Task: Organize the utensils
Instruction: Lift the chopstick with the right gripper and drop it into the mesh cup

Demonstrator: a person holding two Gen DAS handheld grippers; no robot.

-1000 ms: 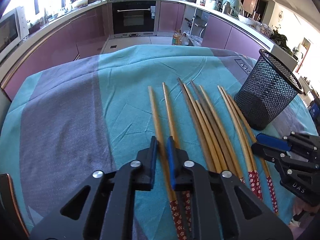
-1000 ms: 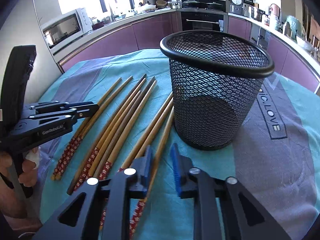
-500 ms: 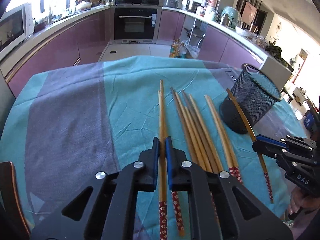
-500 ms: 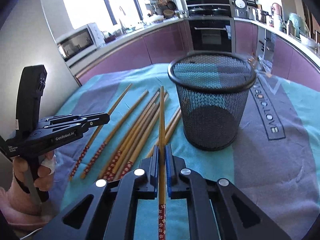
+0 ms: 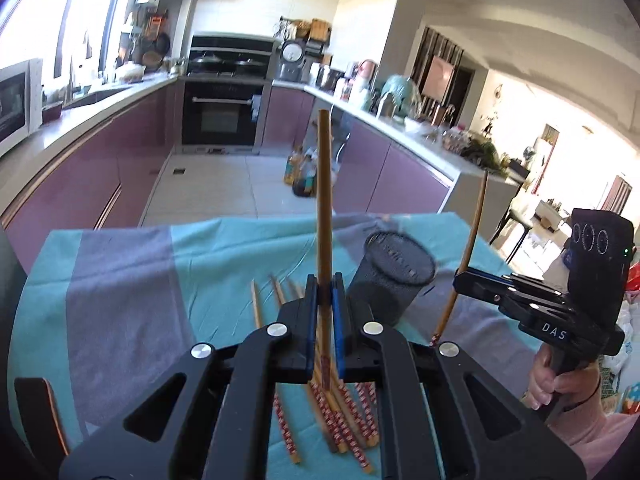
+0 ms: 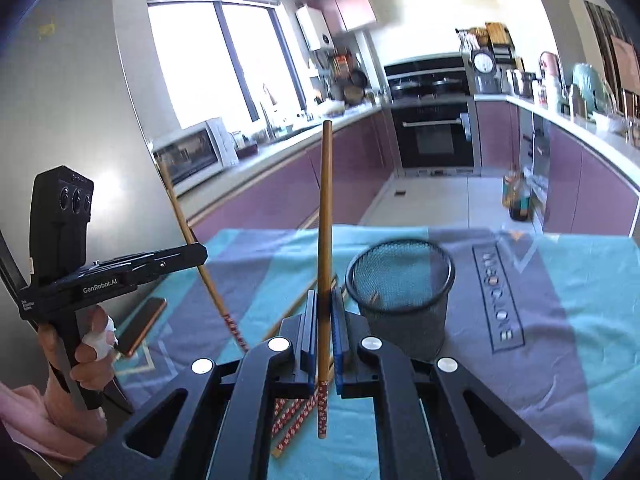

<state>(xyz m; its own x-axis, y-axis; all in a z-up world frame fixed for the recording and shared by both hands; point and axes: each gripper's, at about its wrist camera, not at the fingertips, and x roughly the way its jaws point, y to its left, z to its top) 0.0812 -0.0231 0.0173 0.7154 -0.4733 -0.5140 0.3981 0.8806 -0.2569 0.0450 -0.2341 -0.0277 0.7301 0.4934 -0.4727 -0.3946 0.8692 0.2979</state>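
change: both chopsticks now lifting clear of the table (a second ago, flat in the row) | left gripper [image 5: 324, 292] fingers clamping a chopstick [image 5: 323, 200] | right gripper [image 6: 323, 308] fingers clamping another chopstick [image 6: 324, 220] | next: heading for the mesh cup [image 6: 400, 292], the rest of the chopsticks [image 5: 340, 420] waiting

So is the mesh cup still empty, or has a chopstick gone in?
Empty: the mesh cup shows only its bare bottom in the right wrist view.

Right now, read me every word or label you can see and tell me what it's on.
"DAS": side of the right tongs.
"GenRobot.AI": side of the left tongs.
Small white label at that unit's rear: too small.
Lettering on the cloth's grey band: blurred, unreadable.
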